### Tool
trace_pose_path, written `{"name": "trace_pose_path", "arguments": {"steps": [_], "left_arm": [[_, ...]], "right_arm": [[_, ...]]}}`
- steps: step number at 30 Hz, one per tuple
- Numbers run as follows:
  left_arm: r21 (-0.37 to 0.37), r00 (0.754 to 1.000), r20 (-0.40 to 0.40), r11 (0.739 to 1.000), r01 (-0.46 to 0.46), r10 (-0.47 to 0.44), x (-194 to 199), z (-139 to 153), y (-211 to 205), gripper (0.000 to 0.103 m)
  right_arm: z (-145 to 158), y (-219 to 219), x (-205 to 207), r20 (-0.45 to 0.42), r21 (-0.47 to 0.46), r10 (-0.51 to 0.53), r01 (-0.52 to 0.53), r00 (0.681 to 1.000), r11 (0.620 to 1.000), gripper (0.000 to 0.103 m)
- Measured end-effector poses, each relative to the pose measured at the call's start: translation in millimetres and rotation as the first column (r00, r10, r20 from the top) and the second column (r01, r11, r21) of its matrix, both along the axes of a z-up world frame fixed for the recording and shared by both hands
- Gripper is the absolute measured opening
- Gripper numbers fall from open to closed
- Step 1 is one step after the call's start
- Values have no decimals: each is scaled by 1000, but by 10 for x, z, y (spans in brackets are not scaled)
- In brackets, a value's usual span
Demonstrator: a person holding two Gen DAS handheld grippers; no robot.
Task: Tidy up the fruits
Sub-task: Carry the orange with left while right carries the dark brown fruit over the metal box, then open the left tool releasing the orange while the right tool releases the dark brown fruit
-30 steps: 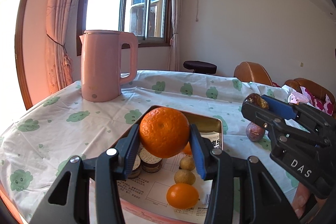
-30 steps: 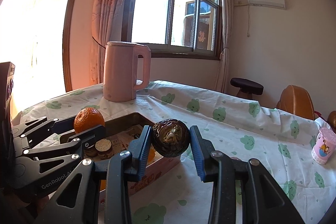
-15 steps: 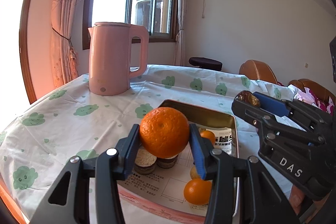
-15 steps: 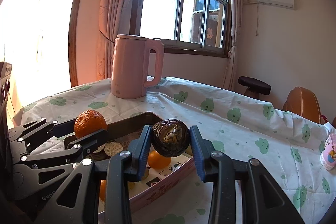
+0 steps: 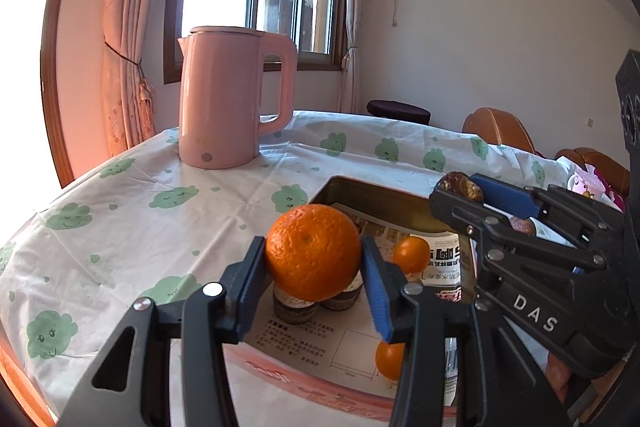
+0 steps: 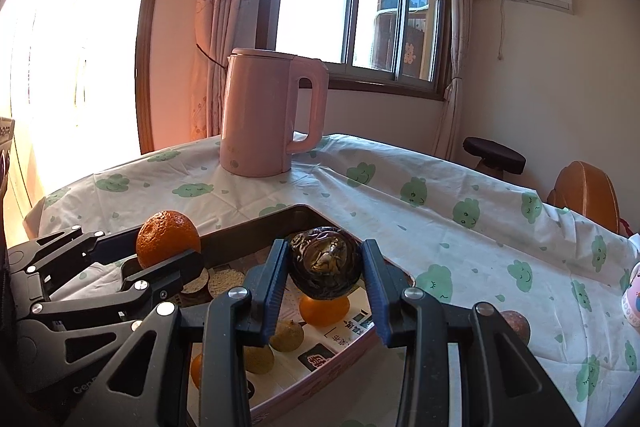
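Observation:
My left gripper [image 5: 314, 277] is shut on a large orange [image 5: 313, 251], held above the near left part of a shallow metal tray [image 5: 372, 190]. My right gripper [image 6: 324, 281] is shut on a dark wrinkled passion fruit [image 6: 325, 268], hovering over the same tray [image 6: 248, 230]. Each gripper shows in the other's view: the right one [image 5: 472, 189] at the right, the left one [image 6: 164, 247] at the left with its orange [image 6: 167, 237]. Inside the tray lie small oranges [image 5: 411, 254] [image 6: 324, 310], two yellow-green fruits [image 6: 286, 335] and round cork-topped jars [image 5: 294, 305].
A pink electric kettle [image 5: 228, 99] stands at the back of the table on a white cloth with green cloud prints [image 5: 120, 211]. Another passion fruit [image 6: 515, 327] lies on the cloth right of the tray. A pink cup [image 6: 632, 301] is at the far right edge.
Both grippers have advanced toward the kettle, so the tray now sits lower and nearer beneath them. The right gripper has shifted left over the tray. Both grips are unchanged.

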State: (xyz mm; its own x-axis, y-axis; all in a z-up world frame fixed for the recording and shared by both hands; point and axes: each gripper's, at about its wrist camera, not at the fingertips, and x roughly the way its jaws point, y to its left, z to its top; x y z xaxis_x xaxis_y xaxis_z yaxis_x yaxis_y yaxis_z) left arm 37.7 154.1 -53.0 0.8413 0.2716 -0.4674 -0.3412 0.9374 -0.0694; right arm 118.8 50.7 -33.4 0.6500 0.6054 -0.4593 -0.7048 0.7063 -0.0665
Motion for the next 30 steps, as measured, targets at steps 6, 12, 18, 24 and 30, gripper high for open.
{"name": "trace_pose_path", "arguments": {"steps": [6,12,18,24,30], "left_arm": [[-2,1000,-20,1000,4,-4,15,-45,4,48],[-20,999,-42,1000,7,-8,46,-76,40,48],[-33,997,-73,999,16,-18,84,-112,48,48],[-28,997,-72,1000,14,-16,75,-107,37,48],[-32,998,-61,999,11,-13,64,-96,38,52]], "right_arm": [[-53,80,52,-25,-14,5,-5,1000,1000,39],[-126,160,107,-61,-33,11,-13,998,999,39],[-230,228,201,-121,-63,15,-23,993,998,39],[-254,245,233,-146,-70,24,-35,989,997,39],[-259,221,269,-160,-63,6,-16,987,998,50]]}}
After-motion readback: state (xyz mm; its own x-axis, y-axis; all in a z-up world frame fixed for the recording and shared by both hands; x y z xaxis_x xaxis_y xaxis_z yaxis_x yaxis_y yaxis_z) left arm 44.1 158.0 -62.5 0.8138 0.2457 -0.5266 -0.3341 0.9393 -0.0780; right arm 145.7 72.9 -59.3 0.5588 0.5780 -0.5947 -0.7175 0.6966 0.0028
